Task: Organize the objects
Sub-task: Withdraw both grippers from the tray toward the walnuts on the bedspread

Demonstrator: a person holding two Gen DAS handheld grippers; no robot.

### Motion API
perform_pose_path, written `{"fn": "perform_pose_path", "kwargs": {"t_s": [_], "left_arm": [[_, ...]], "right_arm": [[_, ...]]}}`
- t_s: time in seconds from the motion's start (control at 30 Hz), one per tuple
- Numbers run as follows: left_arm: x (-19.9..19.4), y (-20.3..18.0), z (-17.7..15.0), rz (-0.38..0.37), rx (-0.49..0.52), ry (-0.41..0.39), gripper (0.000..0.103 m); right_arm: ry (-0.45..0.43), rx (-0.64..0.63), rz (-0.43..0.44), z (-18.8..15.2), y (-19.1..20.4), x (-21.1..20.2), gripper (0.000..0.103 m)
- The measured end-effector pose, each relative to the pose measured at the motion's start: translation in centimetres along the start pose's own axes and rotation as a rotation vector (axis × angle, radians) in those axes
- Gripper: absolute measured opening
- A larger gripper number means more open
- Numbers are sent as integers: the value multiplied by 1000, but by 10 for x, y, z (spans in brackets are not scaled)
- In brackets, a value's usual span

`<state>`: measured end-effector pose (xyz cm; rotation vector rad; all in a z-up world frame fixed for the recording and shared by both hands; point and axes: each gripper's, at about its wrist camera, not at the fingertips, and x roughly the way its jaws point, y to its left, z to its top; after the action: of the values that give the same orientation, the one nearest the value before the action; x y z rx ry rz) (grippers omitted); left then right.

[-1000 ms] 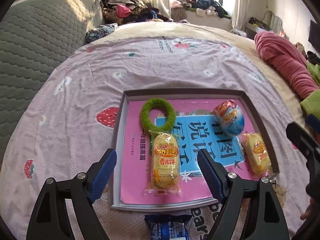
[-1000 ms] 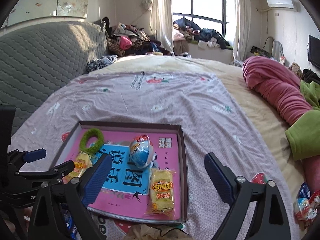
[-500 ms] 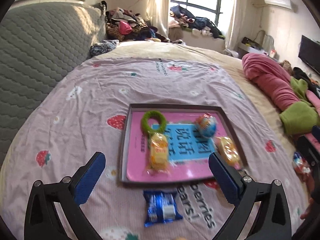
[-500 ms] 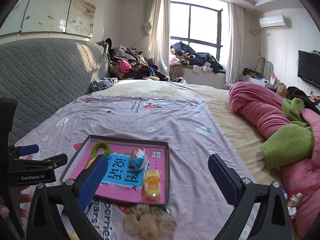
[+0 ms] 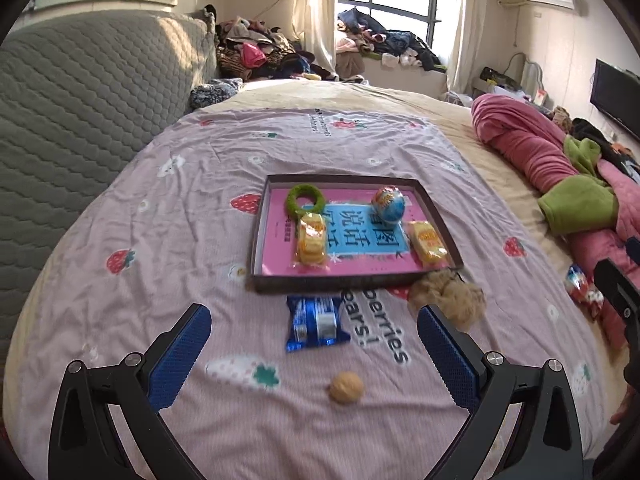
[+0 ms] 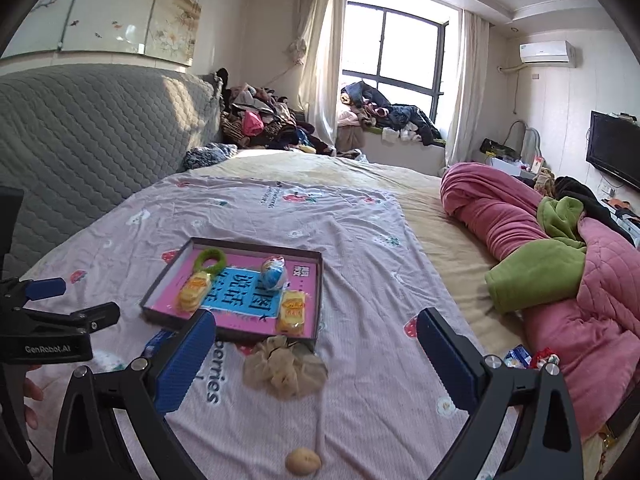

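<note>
A: Both grippers have pulled back and up from the tray (image 5: 352, 278) since a second ago. The view now takes in the bed sheet (image 5: 192, 240) in front of it, and the left gripper (image 5: 314, 344) jaws have just been opening, with nothing between them.

B: And the right gripper (image 6: 316, 350)?

A: Also spread wide and empty, hanging over the sheet near the tray's front edge.

B: Why back off like that?

A: My guess is to get a look at what remains loose. The tray already holds a green ring (image 5: 306, 200), a blue-and-red egg (image 5: 389, 205) and two yellow snack packs (image 5: 311, 240), lying flat and apart.

B: What's outside it?

A: A blue wrapper (image 5: 316, 322) just before the tray, a beige scrunchie (image 5: 448, 294) at its front corner, and a walnut (image 5: 346, 387) nearer the left gripper.
</note>
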<state>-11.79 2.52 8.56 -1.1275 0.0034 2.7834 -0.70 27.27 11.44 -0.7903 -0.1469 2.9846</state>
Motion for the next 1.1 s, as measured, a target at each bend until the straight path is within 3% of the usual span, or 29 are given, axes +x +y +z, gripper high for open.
{"fn": "perform_pose_path", "kwargs": {"t_s": [0.27,0.53,0.9,0.97,1.1], "left_arm": [[-44,-16,-36,8,14,-36,103],[-53,-36,-65,-17,42,-56,103],[-14,-39,-94,18,58,35,103],[-3,-35,-99,-16,40,59,103],[12,-30,-104,-11,25,79,103]], "right_arm": [[-19,-16,19,-25,-2,-41,101],[8,0,12,-56,-17,-51,101],[67,19,58,-92,-15,-30,101],[80,15,64,-97,-13,-23,101],[105,12,75,-106,-9,-10,101]]}}
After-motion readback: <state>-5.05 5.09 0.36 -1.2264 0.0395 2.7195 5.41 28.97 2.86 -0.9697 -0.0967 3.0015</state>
